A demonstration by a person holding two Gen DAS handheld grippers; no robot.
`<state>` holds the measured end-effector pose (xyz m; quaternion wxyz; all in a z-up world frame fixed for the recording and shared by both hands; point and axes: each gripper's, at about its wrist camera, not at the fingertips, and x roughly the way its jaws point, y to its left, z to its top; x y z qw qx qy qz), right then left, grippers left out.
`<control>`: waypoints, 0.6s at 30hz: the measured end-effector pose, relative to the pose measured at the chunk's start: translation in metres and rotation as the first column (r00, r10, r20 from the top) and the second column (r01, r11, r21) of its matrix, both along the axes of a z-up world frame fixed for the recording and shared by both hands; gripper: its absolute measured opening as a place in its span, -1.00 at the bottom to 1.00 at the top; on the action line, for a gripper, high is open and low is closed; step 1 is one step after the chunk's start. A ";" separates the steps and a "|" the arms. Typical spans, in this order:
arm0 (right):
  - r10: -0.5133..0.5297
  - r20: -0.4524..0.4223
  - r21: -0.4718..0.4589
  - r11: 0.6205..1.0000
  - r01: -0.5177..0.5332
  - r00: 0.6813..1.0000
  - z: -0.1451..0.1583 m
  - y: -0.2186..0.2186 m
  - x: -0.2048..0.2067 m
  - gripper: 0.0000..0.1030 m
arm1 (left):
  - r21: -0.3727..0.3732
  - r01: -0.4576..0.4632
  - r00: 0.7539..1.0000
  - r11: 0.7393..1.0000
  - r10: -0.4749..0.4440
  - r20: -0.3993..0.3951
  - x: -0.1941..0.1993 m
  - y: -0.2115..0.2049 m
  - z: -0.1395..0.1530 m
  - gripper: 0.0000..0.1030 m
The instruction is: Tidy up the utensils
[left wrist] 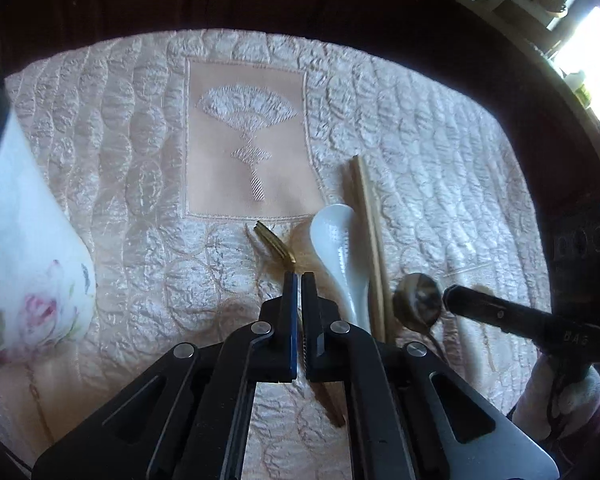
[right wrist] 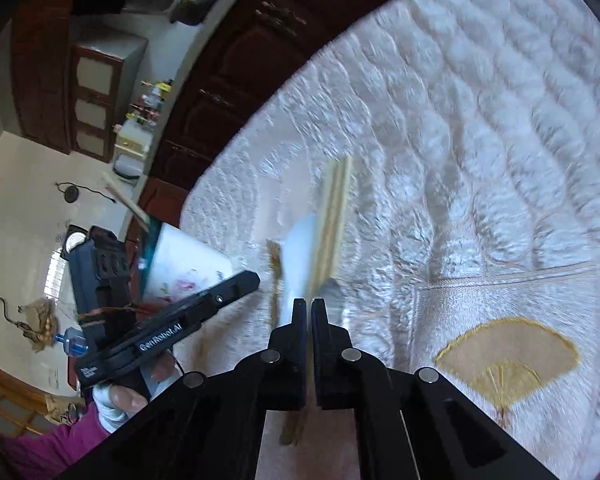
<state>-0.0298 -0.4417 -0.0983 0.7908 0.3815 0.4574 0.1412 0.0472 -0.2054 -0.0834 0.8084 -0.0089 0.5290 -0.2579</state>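
On the quilted pink mat point(left wrist: 420, 140) lie a white ceramic spoon point(left wrist: 336, 248) and a pair of wooden chopsticks point(left wrist: 366, 216), side by side. My left gripper point(left wrist: 299, 277) is shut on a gold fork point(left wrist: 274, 243); the tines stick out ahead and the handle runs back under the jaws. To the right, a dark metal spoon point(left wrist: 416, 300) has its bowl at the tip of my right gripper point(left wrist: 450, 300). In the blurred right wrist view that gripper point(right wrist: 310, 303) is shut, with a thin strip between its jaws and the grey spoon bowl point(right wrist: 332, 285) just beyond.
A white cloth with a pink flower point(left wrist: 32, 264) lies at the mat's left edge. Dark wood table point(left wrist: 260, 20) rims the mat. A gloved hand point(left wrist: 560, 396) holds the right gripper; another hand point(right wrist: 116, 400) holds the left gripper point(right wrist: 220, 300). An embroidered fan panel point(left wrist: 246, 140) sits mid-mat.
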 end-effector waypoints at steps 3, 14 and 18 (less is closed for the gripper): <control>0.002 0.034 -0.035 0.999 -0.001 0.999 0.014 0.003 -0.004 -0.96 | -0.012 0.024 0.999 1.000 -0.023 0.030 -0.011 0.004 0.012 -0.99; 0.065 -0.095 -0.322 0.942 -0.092 0.993 -0.003 0.031 0.000 -0.50 | 0.055 -0.016 1.000 0.998 0.017 -0.014 -0.006 0.009 -0.009 -0.97; 0.092 -0.125 -0.419 0.898 -0.137 0.988 -0.022 0.048 0.002 -0.50 | 0.087 -0.022 1.000 0.996 0.023 -0.014 -0.002 0.001 -0.019 -0.91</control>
